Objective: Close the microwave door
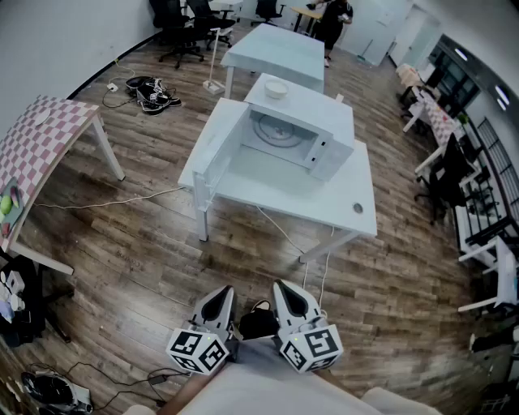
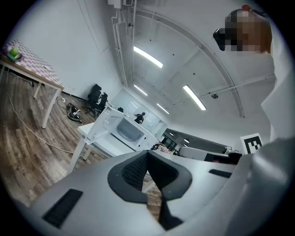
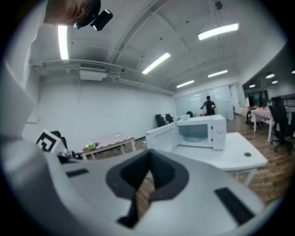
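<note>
Standing on a white table (image 1: 268, 190) in the middle of a large room with a wood plank floor (image 1: 122, 243), the microwave (image 1: 296, 134) is well apart from both grippers. Its door (image 1: 217, 154) is swung wide open to the left, and inside the cavity lies a round glass plate (image 1: 276, 131). A pale bowl (image 1: 276, 89) sits on the top of the microwave; what it holds I cannot tell. A second white table (image 1: 272, 49) stands farther away, and a table with a checkered cloth (image 1: 49, 138) is at the left. Black office chairs (image 1: 182, 24) and a person in dark clothes (image 1: 332, 20) are at the far end. Near the camera, the left gripper (image 1: 219, 298) and the right gripper (image 1: 285, 293) each carry a cube with black and white square markers. Both have their jaws together with nothing between them.
</note>
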A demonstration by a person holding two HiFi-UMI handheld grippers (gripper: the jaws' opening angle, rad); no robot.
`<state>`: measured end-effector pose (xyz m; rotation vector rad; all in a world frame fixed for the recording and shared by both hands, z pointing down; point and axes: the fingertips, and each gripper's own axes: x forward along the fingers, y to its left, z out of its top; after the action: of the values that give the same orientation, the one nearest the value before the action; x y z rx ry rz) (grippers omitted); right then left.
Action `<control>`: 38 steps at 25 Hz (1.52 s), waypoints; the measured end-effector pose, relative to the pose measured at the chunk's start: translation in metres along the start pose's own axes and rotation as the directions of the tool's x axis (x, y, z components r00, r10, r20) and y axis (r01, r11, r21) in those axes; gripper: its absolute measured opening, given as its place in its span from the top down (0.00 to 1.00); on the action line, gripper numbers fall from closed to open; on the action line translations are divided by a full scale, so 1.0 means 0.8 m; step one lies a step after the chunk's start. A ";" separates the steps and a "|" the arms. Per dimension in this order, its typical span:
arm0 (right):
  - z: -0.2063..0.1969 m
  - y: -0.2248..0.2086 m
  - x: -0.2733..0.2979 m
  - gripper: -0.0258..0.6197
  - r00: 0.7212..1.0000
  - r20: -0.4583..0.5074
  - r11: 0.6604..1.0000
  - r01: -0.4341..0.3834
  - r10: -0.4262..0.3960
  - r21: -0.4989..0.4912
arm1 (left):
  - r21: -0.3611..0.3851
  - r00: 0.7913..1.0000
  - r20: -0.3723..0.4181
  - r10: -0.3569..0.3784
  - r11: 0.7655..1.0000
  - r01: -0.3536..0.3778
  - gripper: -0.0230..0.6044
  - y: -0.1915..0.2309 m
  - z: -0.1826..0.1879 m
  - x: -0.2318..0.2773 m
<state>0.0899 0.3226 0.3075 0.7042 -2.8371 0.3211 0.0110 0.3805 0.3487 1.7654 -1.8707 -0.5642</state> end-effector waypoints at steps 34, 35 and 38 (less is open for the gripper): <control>0.044 -0.014 0.128 0.93 0.968 0.050 0.961 -0.251 0.247 0.116 | 0.039 0.995 0.029 0.092 0.995 -0.093 0.94 0.100 0.118 0.064; 0.046 -0.018 0.135 0.93 0.966 0.051 0.958 -0.259 0.254 0.121 | 0.043 0.995 0.029 0.099 0.994 -0.100 0.94 0.102 0.122 0.070; 0.053 -0.031 0.160 0.93 0.957 0.056 0.948 -0.289 0.283 0.137 | 0.054 0.993 0.027 0.114 0.992 -0.115 0.94 0.108 0.130 0.092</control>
<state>-0.0152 0.2348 0.3023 0.3204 -2.9730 0.5695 -0.1230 0.3093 0.3251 1.6799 -2.0071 -0.4959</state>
